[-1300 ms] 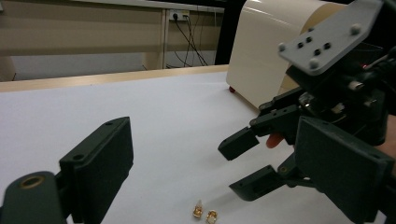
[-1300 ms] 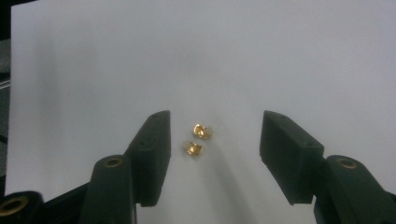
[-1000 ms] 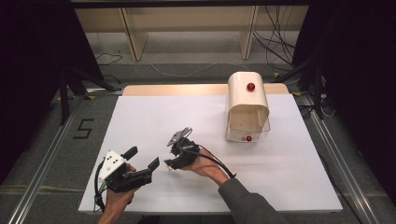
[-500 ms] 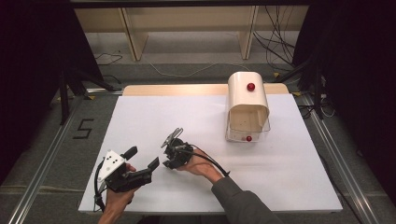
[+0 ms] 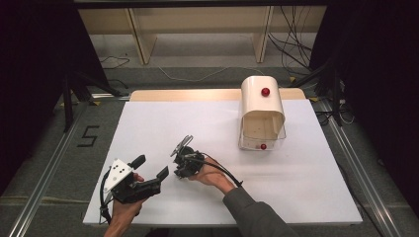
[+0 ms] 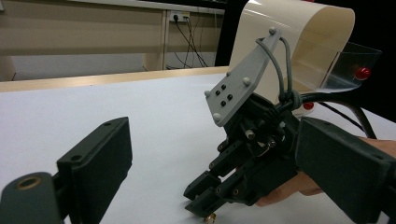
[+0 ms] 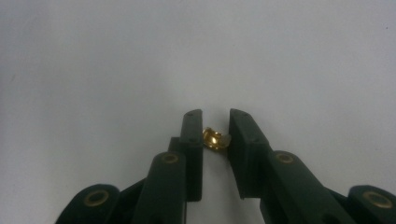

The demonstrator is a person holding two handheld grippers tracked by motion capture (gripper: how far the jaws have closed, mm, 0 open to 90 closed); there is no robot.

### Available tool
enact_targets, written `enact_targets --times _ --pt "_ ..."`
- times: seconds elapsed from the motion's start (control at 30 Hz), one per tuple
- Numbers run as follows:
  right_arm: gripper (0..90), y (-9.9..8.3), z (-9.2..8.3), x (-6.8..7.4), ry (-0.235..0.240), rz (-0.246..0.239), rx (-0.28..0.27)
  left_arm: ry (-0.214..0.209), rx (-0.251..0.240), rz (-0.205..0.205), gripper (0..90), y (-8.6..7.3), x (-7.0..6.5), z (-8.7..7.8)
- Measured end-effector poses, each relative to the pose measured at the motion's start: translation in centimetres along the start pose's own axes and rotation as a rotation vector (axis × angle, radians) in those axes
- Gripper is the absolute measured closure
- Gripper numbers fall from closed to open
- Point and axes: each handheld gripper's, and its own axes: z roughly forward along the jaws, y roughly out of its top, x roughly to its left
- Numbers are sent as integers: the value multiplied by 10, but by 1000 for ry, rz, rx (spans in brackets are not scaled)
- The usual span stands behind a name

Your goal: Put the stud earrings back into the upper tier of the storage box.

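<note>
Right hand-held gripper (image 5: 182,163) sits low over the white table (image 5: 148,123), well apart from the cream box (image 5: 262,111) and on the person's side of it, jaws pointing down at the table surface. In the right gripper view its jaws have just been closing and now stand close together with a small gold-coloured metal piece (image 7: 215,139) between them near the tips; the piece touches the pads on both sides, so it is pinched. In the left gripper view the same gold piece shows as a speck under the right hand-held gripper's tips, at the table surface; whether it is lifted clear, cannot tell. Left hand-held gripper (image 5: 148,168) is held just beside the right one, on the side away from the cream box, jaws spread wide with nothing between them, aimed toward the right gripper. The cream box stands at the far right part of the table, well apart from both grippers, with a curved top, a red knob (image 5: 266,92) on top and a clear front flap carrying a second red knob (image 5: 263,146), facing the person.
</note>
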Motion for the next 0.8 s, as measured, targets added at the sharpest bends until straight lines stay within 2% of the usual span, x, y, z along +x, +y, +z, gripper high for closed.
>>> enact_targets --times 0.13,0.27,0.37,0.4,0.47,0.53,0.57,0.8 --pt "764 0 -1 -1 -4 12 -5 -1 0 0 105 0 0 0" --pt "763 0 -8 -5 -1 26 -42 0 0 1 105 0 0 0" --pt "763 1 -19 -8 0 43 -72 0 -2 1 105 0 0 0" --pt "763 1 -28 -11 -5 45 -101 0 -1 1 105 0 0 0" --pt "763 1 -33 -12 -8 52 -112 0 0 3 105 0 0 0" --pt "763 -1 -49 -14 -10 68 -143 -1 1 3 105 0 -1 1" --pt "763 -1 -49 -14 -10 68 -143 -1 2 3 105 0 -1 1" --pt "762 -6 -87 -14 -32 48 -208 -1 5 2 105 -1 -1 1"
